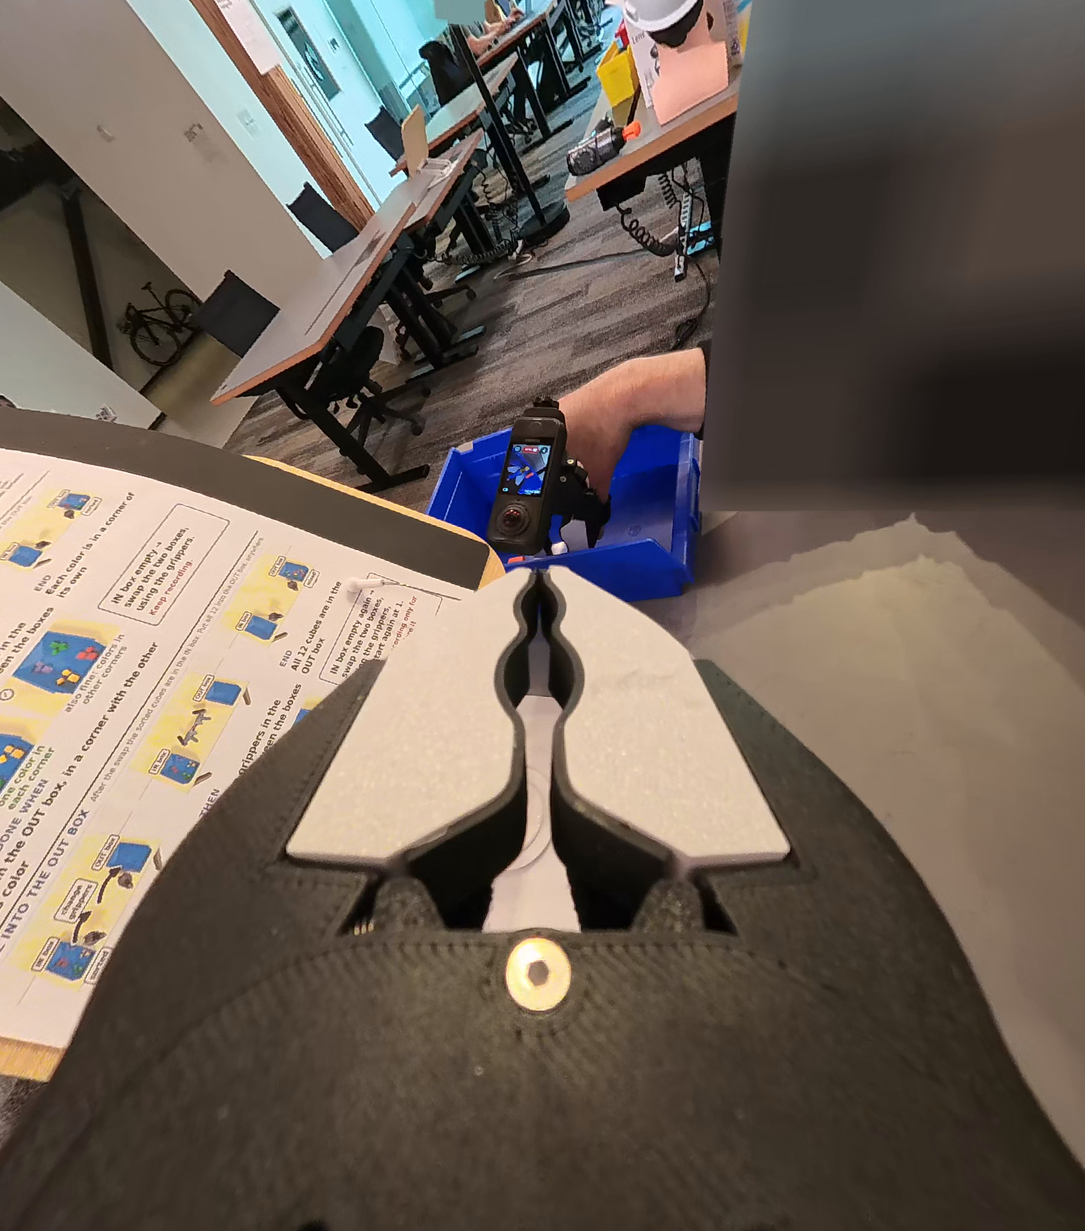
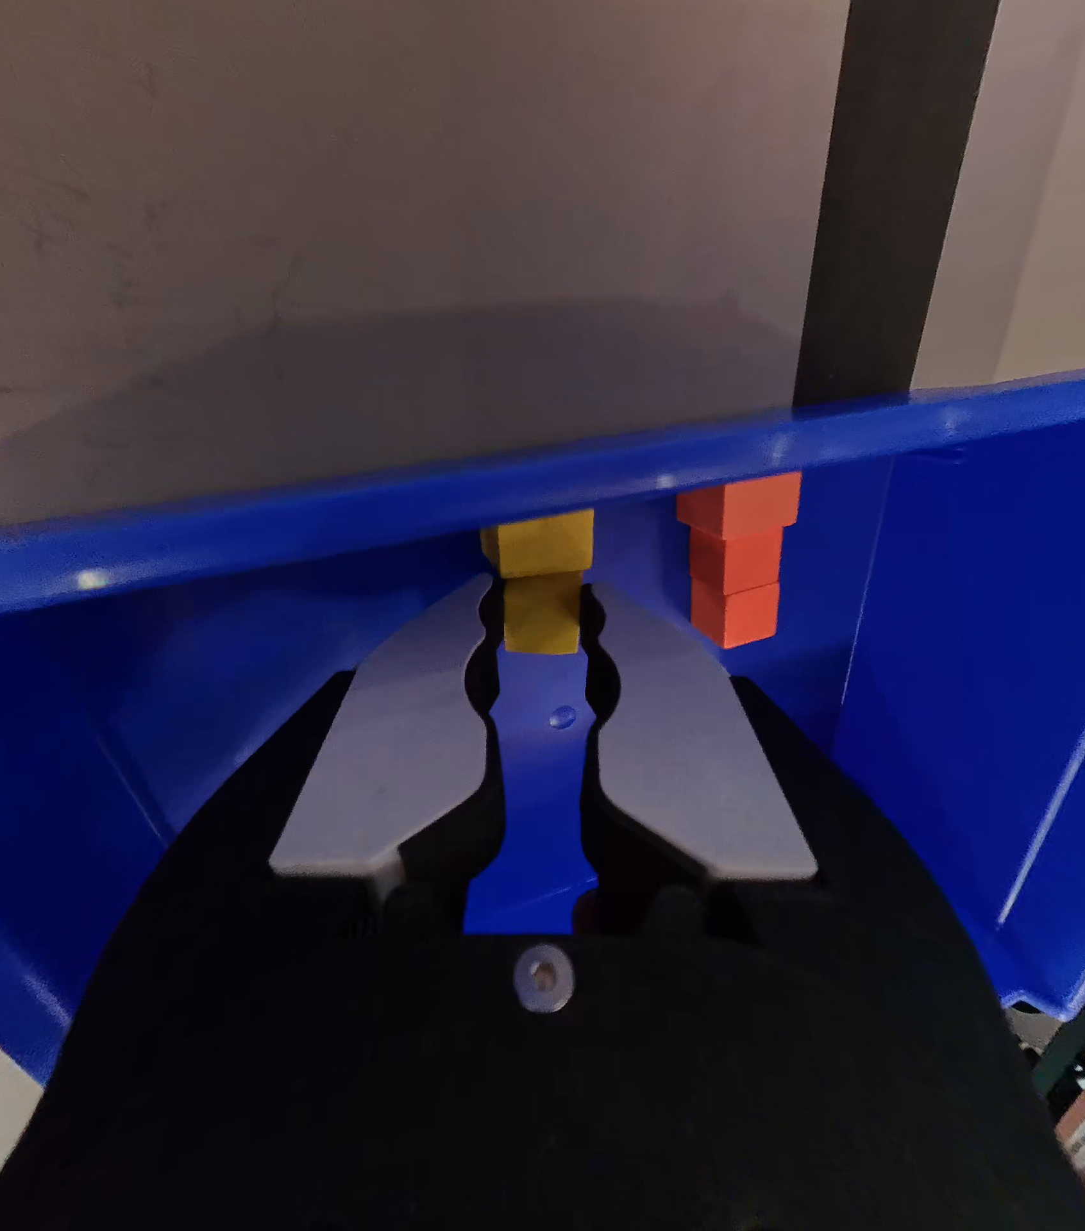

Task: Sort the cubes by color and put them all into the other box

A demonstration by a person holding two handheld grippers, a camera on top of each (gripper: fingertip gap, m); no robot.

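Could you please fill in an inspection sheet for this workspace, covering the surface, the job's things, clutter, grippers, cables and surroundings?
Surface: grey table, partly bare; wooden board under an instruction sheet.
Job's things: blue box holding a yellow cube between the fingertips, another yellow cube behind it, and three red cubes in a row.
Clutter: nothing seen beyond the sheet.
Grippers: left gripper shut, empty, over the table; right gripper inside the box, shut on the yellow cube.
Cables: coiled cords under a far desk.
Surroundings: office desks, chairs, a bicycle.
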